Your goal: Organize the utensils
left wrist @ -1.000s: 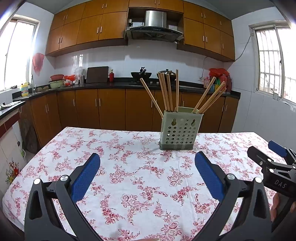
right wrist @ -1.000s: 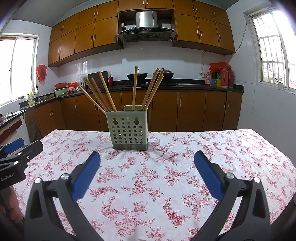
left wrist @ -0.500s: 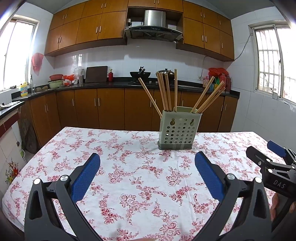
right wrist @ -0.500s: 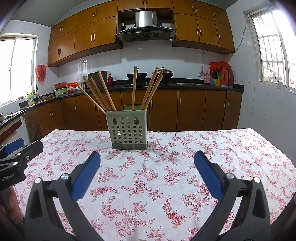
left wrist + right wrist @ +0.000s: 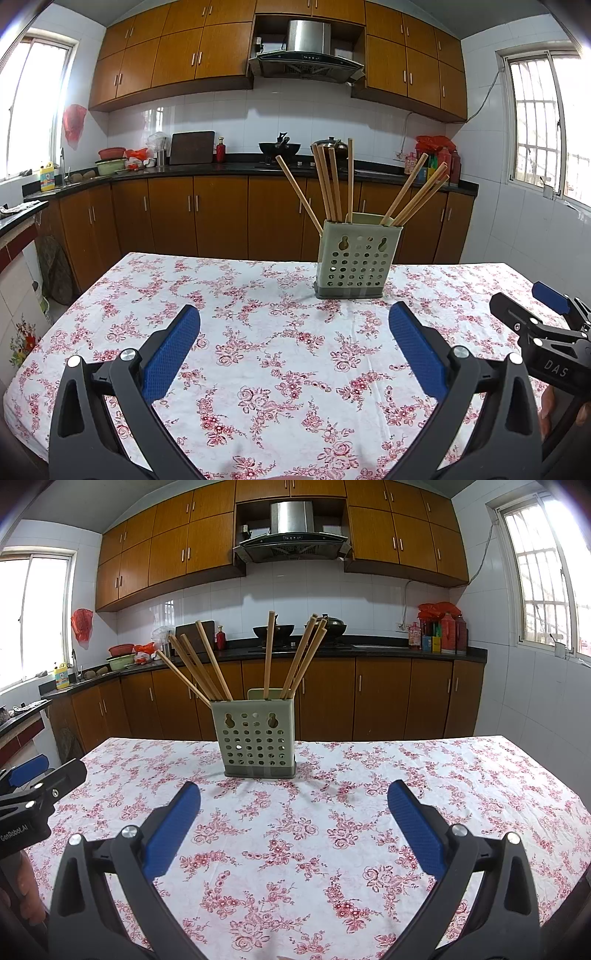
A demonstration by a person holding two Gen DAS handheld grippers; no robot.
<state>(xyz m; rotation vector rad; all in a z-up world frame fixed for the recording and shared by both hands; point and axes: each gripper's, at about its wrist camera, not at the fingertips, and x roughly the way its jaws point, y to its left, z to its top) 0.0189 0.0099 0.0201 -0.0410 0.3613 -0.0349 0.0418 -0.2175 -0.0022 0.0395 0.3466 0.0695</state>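
A pale green perforated utensil holder stands upright on the floral tablecloth, far of centre; it also shows in the right wrist view. Several wooden chopsticks stand in it, fanned left and right, and they show in the right wrist view too. My left gripper is open and empty, held above the cloth short of the holder. My right gripper is open and empty, likewise short of the holder. Each gripper appears at the edge of the other's view: the right one and the left one.
The table has a red floral cloth; its left edge drops to the floor. Brown kitchen cabinets and a black counter with pots and bottles run behind the table. Windows sit on both side walls.
Both views have shifted slightly, so the holder sits a little higher and left in the left wrist view. Both grippers stay open and empty.
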